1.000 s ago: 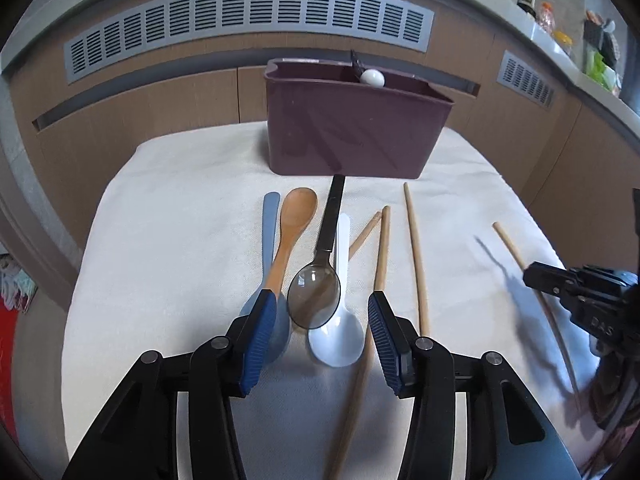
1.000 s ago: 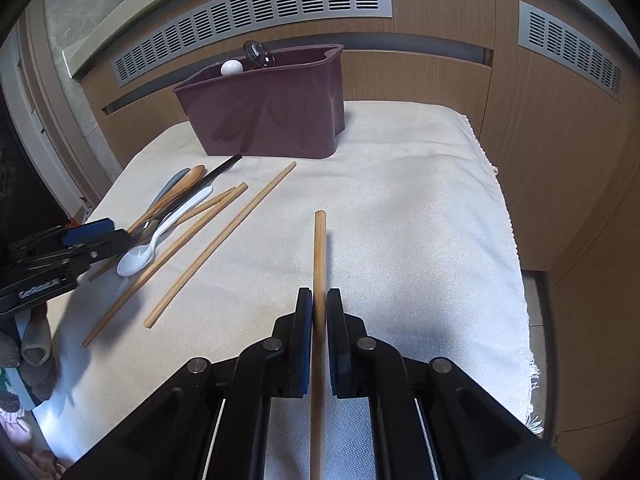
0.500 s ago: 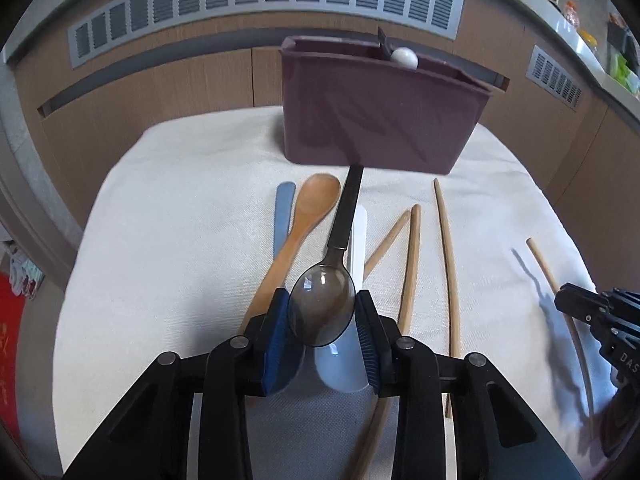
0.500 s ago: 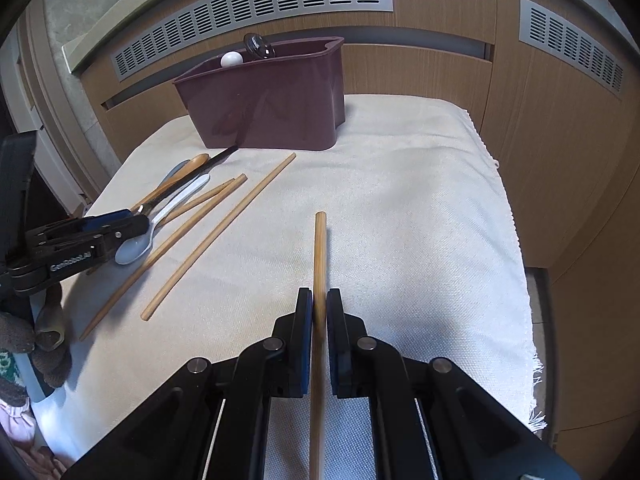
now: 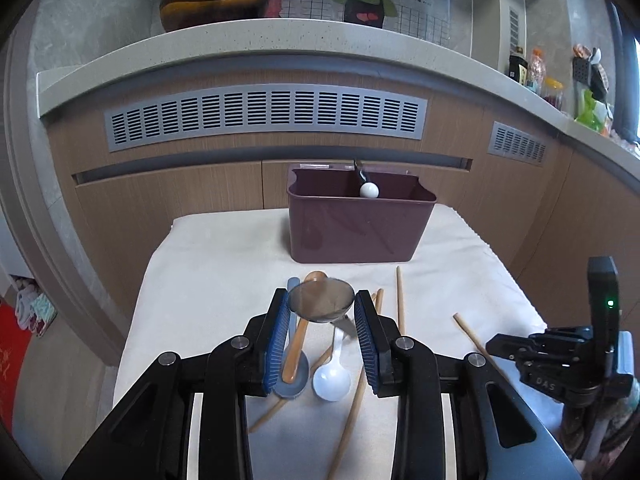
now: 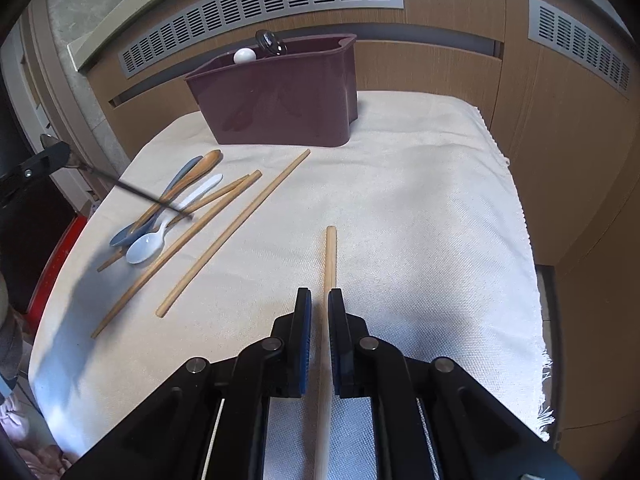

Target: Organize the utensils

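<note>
The left gripper (image 5: 322, 312) tilts slightly downward toward the bin (image 5: 356, 232), raised above the cloth (image 5: 216, 272), its narrowed jaws clamping a metal spoon (image 5: 322, 302) by the bowl. The right gripper (image 6: 320, 320) points steeply down before the bin, jaws parting slightly around a chopstick (image 6: 330, 256).

Left wrist view: metal spoon (image 5: 322, 303) handle hidden behind its own bowl, held between the left hand-held gripper (image 5: 322, 312) pads. Wooden spoon (image 5: 298, 344) and blue spoon (image 5: 291, 386) partly covered by the pad at 9 o'clock. Bin (image 5: 352, 226) contents mostly hidden by its wall; only a white knob (image 5: 369, 191) and a dark tip show.

Right wrist view: chopstick (image 6: 329, 280) between the opening jaws of the right hand-held gripper (image 6: 320, 320), near end cut off at 6 o'clock; pad contact unclear. Spoon handle at 9 o'clock motion-blurred.
</note>
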A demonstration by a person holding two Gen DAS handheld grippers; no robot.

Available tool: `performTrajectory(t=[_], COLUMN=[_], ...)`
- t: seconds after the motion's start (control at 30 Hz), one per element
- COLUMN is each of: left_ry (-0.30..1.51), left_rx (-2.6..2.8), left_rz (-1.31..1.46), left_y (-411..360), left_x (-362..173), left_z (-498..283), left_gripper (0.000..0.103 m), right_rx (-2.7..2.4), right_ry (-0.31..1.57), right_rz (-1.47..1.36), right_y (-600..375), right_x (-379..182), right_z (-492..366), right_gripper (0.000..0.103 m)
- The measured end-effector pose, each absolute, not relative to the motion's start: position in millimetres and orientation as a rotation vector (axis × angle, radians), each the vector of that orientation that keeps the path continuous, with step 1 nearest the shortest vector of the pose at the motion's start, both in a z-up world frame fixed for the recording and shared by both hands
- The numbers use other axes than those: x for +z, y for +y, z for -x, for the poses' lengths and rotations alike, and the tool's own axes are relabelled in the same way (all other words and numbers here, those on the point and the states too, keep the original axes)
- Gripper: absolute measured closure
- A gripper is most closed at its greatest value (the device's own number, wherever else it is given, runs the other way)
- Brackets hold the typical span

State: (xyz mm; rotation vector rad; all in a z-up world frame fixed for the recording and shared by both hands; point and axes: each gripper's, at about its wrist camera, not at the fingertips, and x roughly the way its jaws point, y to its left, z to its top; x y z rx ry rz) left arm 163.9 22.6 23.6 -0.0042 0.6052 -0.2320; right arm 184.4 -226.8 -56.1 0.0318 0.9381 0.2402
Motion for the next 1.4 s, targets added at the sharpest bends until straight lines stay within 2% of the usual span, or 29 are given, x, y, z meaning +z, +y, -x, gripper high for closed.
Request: performTrajectory(t=[0.1, 0.33, 0.37, 0.43, 0.97, 1.4], left_ry=[0.605, 0.607, 0.608, 0.61, 0.652, 0.598], left_rx=[-0.232, -0.237, -0.238, -0.242, -0.191, -0.222], left_rz=[0.009, 0.036, 0.041, 0.052, 0.163, 0.125], left_y=[22.4, 29.4, 30.0, 32.4, 52.0, 40.6], left_x=[23.5, 20.2, 19.7, 19.1, 9.3, 31.6], left_z=[-162.5, -162.0, -162.2, -163.0, -187.3, -167.4], left_gripper=[0.07, 0.07, 0.07, 0.07, 0.07, 0.07], right_rx=[0.23, 0.203, 0.2, 0.192, 0.205, 0.204], right_ry=[0.961, 1.005, 1.006, 0.996, 0.933, 0.813], right_rz=[-0.011, 0.052, 0.064, 0.111, 0.098, 0.077], right_y=[-223.5, -208.7, -206.5, -201.5, -205.7, -208.9], right_x=[-60.6, -68.2, -68.3, -67.7, -48.0, -10.7], right_z=[-192.2, -211.0, -212.3, -212.3, -194.7, -176.1], right_gripper=[0.084, 0.084, 0.084, 0.097, 0.096, 0.096])
